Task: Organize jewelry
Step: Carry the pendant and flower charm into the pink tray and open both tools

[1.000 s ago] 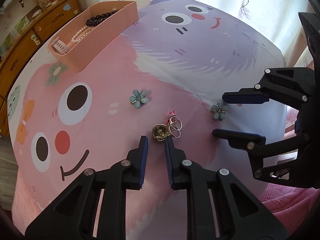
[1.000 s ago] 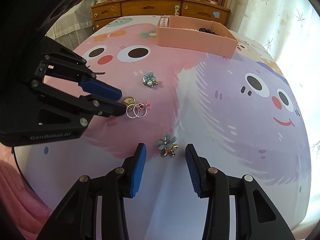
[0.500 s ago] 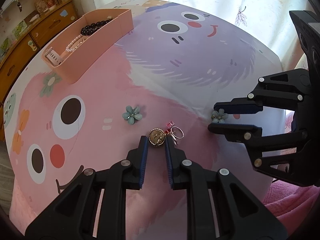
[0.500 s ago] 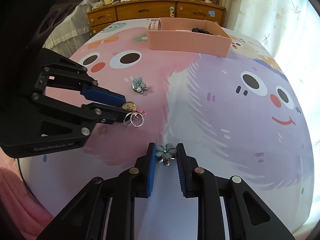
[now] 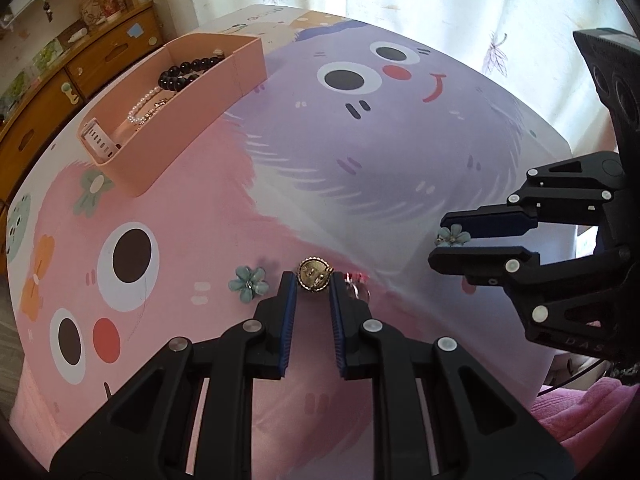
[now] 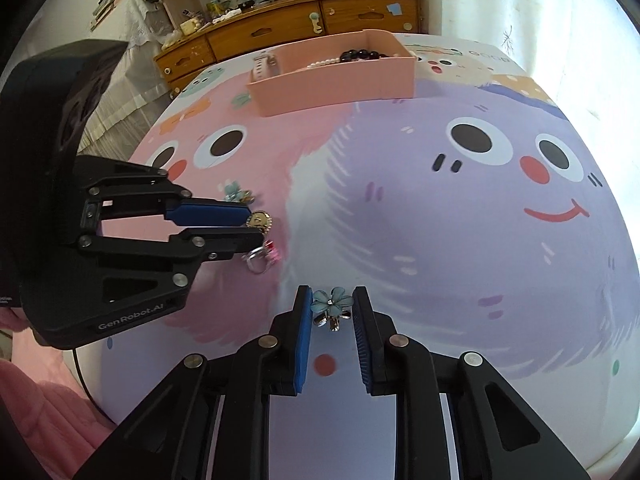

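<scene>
My left gripper (image 5: 313, 280) is shut on a round gold brooch (image 5: 314, 275), which stands on edge between the blue pads just over the cartoon tablecloth. To its right my right gripper (image 6: 332, 300) is shut on a pale blue flower clip (image 6: 331, 305), low over the cloth. Each gripper shows in the other's view: the left gripper (image 6: 256, 226) with the brooch (image 6: 260, 220), the right gripper (image 5: 438, 240) with the flower clip (image 5: 454, 236). A second blue flower clip (image 5: 248, 278) and linked silver rings with a pink stone (image 5: 356, 286) lie beside the left fingertips.
A pink open box (image 5: 188, 120) stands at the far side with a black bead bracelet (image 5: 188, 70), a pearl string and a white strap inside. Behind the table runs a wooden dresser (image 6: 300, 28). Curtains (image 5: 440, 8) hang on the right. A pink blanket (image 5: 580, 420) lies below the near edge.
The right jaws closed from wide apart onto the flower clip. The left gripper moved forward so the gold brooch now sits between its tips, with the rings left beside its right finger.
</scene>
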Action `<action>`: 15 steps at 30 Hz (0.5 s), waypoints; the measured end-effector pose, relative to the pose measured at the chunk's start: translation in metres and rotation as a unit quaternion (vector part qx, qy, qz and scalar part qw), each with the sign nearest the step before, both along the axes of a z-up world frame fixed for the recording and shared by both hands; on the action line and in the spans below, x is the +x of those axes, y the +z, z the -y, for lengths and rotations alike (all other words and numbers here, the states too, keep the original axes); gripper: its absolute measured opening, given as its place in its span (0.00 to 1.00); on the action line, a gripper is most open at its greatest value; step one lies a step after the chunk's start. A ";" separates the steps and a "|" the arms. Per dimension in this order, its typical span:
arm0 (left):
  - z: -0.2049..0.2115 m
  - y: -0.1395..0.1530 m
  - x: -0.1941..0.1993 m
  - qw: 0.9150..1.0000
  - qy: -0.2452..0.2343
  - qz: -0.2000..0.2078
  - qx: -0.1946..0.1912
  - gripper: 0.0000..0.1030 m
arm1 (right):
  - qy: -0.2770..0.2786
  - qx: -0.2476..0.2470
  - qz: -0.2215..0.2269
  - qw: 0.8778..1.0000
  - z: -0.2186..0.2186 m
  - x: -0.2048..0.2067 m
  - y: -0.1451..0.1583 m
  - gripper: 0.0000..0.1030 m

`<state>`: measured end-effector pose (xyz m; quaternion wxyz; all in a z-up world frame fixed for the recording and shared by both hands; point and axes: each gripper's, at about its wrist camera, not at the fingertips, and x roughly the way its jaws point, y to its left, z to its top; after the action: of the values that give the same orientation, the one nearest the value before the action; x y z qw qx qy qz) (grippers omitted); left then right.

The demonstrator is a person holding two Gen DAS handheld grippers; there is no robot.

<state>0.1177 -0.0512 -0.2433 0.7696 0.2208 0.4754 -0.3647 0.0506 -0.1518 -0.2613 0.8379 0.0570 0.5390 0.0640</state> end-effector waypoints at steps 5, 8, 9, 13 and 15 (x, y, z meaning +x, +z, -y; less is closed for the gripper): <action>0.009 0.005 0.009 1.000 0.025 -0.003 -0.002 0.13 | -0.001 0.022 0.000 1.000 0.024 0.018 0.005 0.19; 0.016 0.009 0.015 0.999 0.039 -0.004 -0.011 0.14 | -0.004 0.038 0.005 0.999 0.039 0.032 0.010 0.19; 0.019 0.013 0.018 0.999 0.047 -0.006 -0.018 0.14 | -0.005 0.043 0.007 0.999 0.043 0.039 0.011 0.19; 0.028 0.027 0.033 0.996 0.079 -0.001 -0.039 0.14 | -0.005 0.061 0.022 0.998 0.058 0.066 0.022 0.19; 0.031 0.036 0.041 0.994 0.095 0.002 -0.048 0.14 | -0.001 0.067 0.027 0.997 0.063 0.081 0.026 0.20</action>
<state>0.1590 -0.0824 -0.2075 0.8115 0.1378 0.4747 -0.3118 0.1318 -0.2148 -0.2348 0.8465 0.1124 0.5106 0.1004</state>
